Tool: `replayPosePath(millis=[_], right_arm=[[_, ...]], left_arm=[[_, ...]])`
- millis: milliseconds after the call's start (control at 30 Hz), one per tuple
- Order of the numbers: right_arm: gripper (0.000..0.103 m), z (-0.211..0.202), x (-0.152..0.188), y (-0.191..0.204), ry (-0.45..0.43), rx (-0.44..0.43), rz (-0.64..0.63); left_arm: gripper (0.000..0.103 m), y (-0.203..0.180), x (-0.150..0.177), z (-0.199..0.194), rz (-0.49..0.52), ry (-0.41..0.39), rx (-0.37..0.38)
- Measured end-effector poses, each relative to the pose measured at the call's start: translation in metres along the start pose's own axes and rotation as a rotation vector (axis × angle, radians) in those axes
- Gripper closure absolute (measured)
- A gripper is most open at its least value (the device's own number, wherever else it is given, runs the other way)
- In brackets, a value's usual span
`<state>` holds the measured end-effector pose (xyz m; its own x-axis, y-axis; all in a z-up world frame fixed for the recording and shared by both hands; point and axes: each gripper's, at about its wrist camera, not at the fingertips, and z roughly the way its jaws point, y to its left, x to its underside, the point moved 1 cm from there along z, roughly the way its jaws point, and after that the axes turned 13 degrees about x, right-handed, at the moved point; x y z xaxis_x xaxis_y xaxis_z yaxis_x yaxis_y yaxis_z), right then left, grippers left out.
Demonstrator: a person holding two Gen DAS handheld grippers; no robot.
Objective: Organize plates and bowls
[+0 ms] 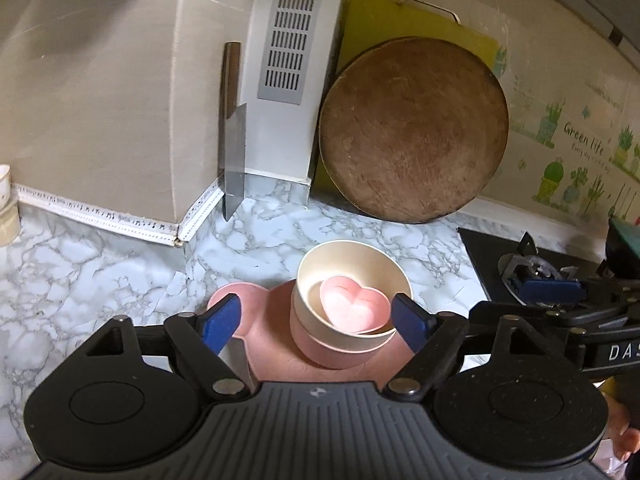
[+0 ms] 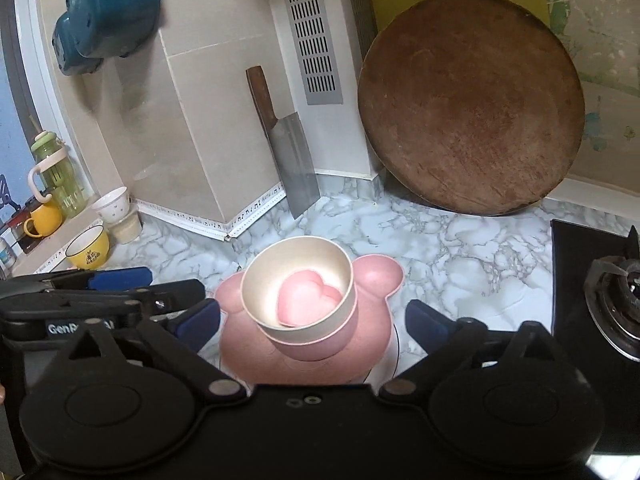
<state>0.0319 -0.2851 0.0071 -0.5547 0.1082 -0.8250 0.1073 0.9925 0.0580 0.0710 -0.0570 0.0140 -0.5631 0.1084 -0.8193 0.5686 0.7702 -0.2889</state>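
Marble counter (image 1: 100,264) extends ahead of both my grippers to a tiled wall. My left gripper (image 1: 316,324) has its jaws spread wide, pinching nothing. My right gripper (image 2: 312,322) is likewise spread and empty. Between and just ahead of each pair of fingers sits the stack: a pink plate (image 2: 372,276) with two ear lobes, a pink bowl (image 2: 320,350) on it, a cream bowl (image 2: 280,276) nested in that, and a heart dish (image 2: 304,300) inside. Further ahead, a cleaver (image 2: 296,160) and round board (image 2: 472,104) lean on the wall. To my right lies the stove (image 2: 592,280).
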Motion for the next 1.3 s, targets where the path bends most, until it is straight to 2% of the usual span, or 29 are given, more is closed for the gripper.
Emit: replayPosePath(millis=[33, 67, 167, 433, 633, 967, 1300], right_arm=[[0.002, -0.002, 0.002, 0.002, -0.004, 0.005, 0.001], [0.001, -0.004, 0.003, 0.005, -0.007, 0.011, -0.002], [0.001, -0.009, 0.007, 0.011, -0.018, 0.025, -0.003], [0.000, -0.016, 0.011, 0.023, -0.035, 0.054, 0.007], [0.000, -0.016, 0.014, 0.032, -0.031, 0.060, 0.000], [0.000, -0.018, 0.019, 0.042, -0.015, 0.039, -0.015], [0.000, -0.026, 0.021, 0.043, -0.017, 0.031, -0.025]], left_arm=[[0.004, 0.003, 0.001, -0.002, -0.005, -0.001, 0.002], [0.000, 0.005, 0.002, -0.006, -0.010, -0.009, 0.007], [0.000, 0.011, 0.005, -0.015, -0.018, -0.028, 0.011], [0.000, 0.018, 0.012, -0.026, 0.004, -0.038, -0.047], [0.000, 0.021, 0.016, -0.032, 0.010, -0.055, -0.064], [0.000, 0.015, 0.025, -0.042, 0.025, -0.062, -0.120], [0.000, 0.011, 0.027, -0.046, 0.024, -0.055, -0.119]])
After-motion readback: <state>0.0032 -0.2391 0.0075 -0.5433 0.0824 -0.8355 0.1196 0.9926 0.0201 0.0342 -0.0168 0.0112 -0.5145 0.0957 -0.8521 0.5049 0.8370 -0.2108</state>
